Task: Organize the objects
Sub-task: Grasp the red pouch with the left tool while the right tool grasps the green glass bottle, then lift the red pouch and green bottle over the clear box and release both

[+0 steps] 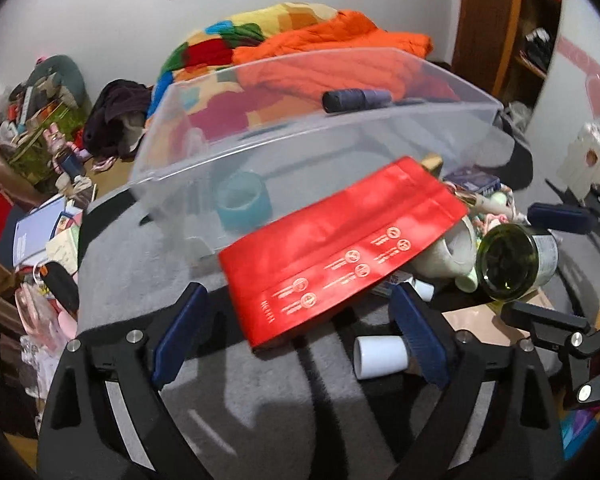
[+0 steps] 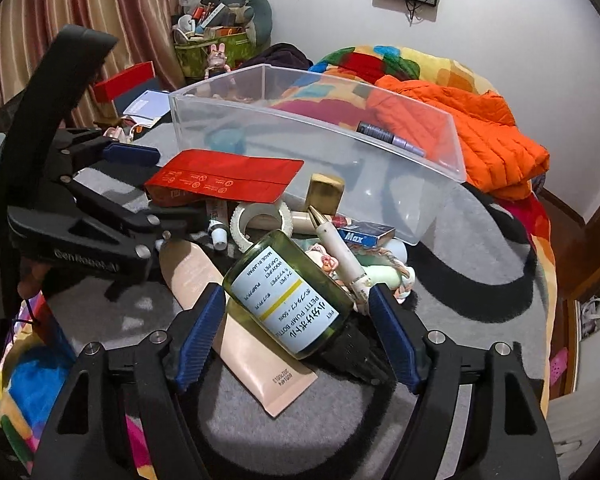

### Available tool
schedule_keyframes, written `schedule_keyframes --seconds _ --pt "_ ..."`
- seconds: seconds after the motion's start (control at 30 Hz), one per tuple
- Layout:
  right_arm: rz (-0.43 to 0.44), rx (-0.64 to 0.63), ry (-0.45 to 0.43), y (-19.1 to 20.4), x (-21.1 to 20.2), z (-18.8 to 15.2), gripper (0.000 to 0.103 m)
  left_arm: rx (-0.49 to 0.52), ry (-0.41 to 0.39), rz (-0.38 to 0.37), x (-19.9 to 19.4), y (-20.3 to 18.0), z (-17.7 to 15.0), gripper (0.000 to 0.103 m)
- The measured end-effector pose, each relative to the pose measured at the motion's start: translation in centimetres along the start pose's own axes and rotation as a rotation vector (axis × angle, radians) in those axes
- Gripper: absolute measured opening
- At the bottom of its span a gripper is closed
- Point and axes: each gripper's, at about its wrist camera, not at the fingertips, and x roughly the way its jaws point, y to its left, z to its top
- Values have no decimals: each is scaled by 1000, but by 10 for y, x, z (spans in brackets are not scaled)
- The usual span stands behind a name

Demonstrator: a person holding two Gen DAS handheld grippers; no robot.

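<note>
Left wrist view, green bottle (image 1: pixel 516 264) half hidden

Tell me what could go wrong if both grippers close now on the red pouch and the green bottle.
1. The green bottle lies tilted across the beige tube; the right gripper may roll it.
2. The red pouch rests on the white roll; the left gripper could tip it and scatter clutter.

Place: a home bedroom, probably.
Bedding: bright patchwork quilt (image 2: pixel 384 60) and orange puffy jacket (image 2: pixel 468 128) heaped against white wall.
Window: striped brown curtain (image 2: pixel 60 24).
</note>
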Motion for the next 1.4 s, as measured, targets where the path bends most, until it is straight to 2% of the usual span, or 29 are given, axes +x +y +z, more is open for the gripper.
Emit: schedule_keyframes --seconds 0.1,0.17,0.23,0.37,0.53,0.73,1.1,1.27,1.4 --pt "19 11 1 -2 3 -1 71 9 12 -15 3 1 4 93" --pt "33 10 5 -1 4 -2 65 -6 9 -24 3 4 5 92" --pt "29 2 0 1 3 -3 62 -20 -1 -42 1 8 5 75" --pt "44 0 -13 3 -1 -5 61 -33 -14 -40 -2 11 0 65" --pt "55 11 -25 3 -4 -5 61 -39 -37 -10 -11 11 -10 46" --pt "59 37 -47 -2 -13 -3 61 -55 -62 -21 -30 14 -28 35" --pt "62 99 -105 -16 -29 9 61 -207 -120 -70 -64 39 -54 26" --pt "49 113 -142 -22 -40 20 61 -214 -146 -86 -69 40 -50 26" --pt "46 113 -164 -24 -44 29 61 -208 -104 -102 -58 38 -44 27"
